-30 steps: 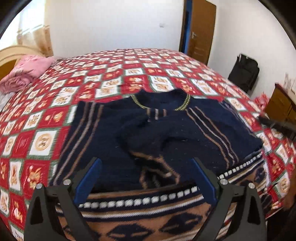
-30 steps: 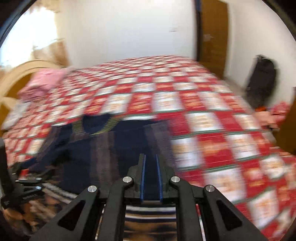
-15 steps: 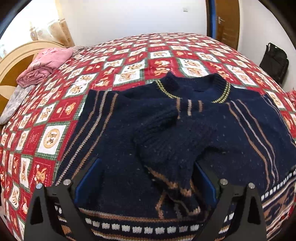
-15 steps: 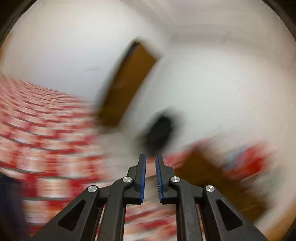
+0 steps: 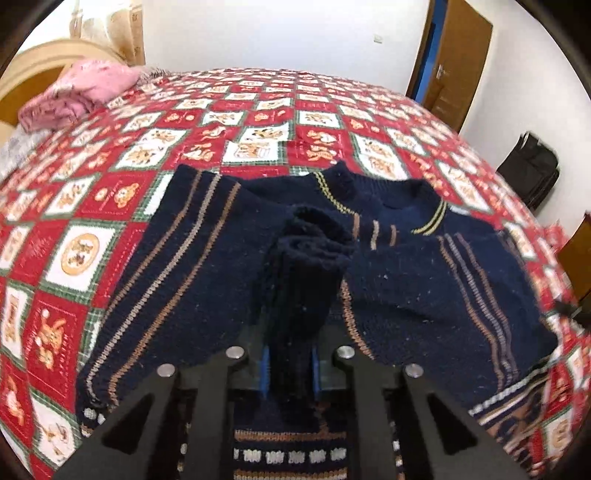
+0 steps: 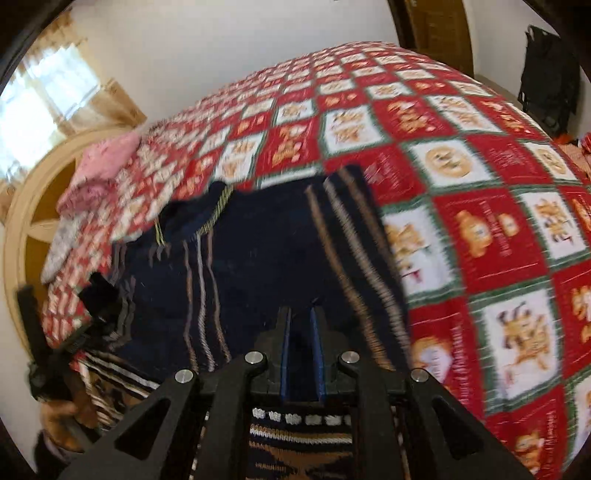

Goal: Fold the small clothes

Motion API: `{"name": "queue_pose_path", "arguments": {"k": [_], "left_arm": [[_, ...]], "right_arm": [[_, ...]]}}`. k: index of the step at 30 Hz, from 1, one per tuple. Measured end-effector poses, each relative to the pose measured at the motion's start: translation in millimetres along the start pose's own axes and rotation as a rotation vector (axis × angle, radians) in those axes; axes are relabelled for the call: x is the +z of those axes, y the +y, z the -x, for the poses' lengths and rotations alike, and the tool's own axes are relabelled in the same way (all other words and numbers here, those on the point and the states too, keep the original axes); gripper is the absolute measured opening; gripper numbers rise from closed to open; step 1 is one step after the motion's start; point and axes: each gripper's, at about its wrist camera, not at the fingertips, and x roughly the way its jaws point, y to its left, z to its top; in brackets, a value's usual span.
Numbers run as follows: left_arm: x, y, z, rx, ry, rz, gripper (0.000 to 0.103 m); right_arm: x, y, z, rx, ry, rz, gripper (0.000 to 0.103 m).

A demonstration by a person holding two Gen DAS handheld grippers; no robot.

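Now the left gripper [image 5: 288, 363], wide apart a second ago, pinches the sleeve [image 5: 295, 280] of the sweater [image 5: 424, 291] on the bed [image 5: 258, 129]; the right gripper [image 6: 302, 354] (view blurred) has swung back, clamping the sweater's fabric.

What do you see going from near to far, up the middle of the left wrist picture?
Left hand-held gripper pinching the dark knitted sleeve → navy striped knitted sweater's collar → red and white teddy-bear patchwork bedspread → plain white wall.
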Motion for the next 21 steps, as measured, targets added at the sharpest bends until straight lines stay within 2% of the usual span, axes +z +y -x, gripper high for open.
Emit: {"name": "queue_pose_path", "arguments": {"k": [3,6,10,12,13,15,16,19,20,21], "left_arm": [[0.4,10.3,2.8,-0.027,-0.018,0.021,0.015],[0.7,28.8,9.1,-0.039,-0.037,0.062,0.015],[-6.6,53.5,7.3,-0.028,0.001,0.114,0.025],[-7.4,57.9,5.4,-0.027,-0.006,0.112,0.040],[-7.3,59.1,6.2,-0.034,-0.009,0.113,0.043],[-1.6,55.1,4.7,-0.075,-0.019,0.115,0.068],[-0.1,53.8,5.0,-0.080,-0.024,0.112,0.070],[6.7,44.1,-0.9,-0.109,-0.024,0.103,0.069],[8.7,39.4,-3.7,-0.123,-0.026,0.102,0.065],[9.5,36.6,-4.6,-0.129,-0.035,0.097,0.050]], "right_arm": [[-6.3,2.3,-19.4,-0.030,0.023,0.020,0.011],[-9.6,2.8,-16.1,-0.027,0.023,0.042,0.011],[-1.4,-0.8,-12.7,0.012,0.012,0.025,0.011],[12.0,-7.9,-3.7,0.033,-0.046,-0.002,0.011],[22.9,-15.0,3.7,0.036,-0.088,-0.028,0.011],[39.0,-22.9,8.4,0.037,-0.119,-0.053,0.011],[50.3,-27.9,6.2,0.031,-0.123,-0.061,0.011],[69.7,-33.2,-13.7,0.044,-0.070,-0.046,0.011],[72.4,-33.9,-20.4,0.037,-0.049,-0.042,0.011],[74.9,-36.4,-28.3,0.021,-0.030,-0.042,0.011]]}}
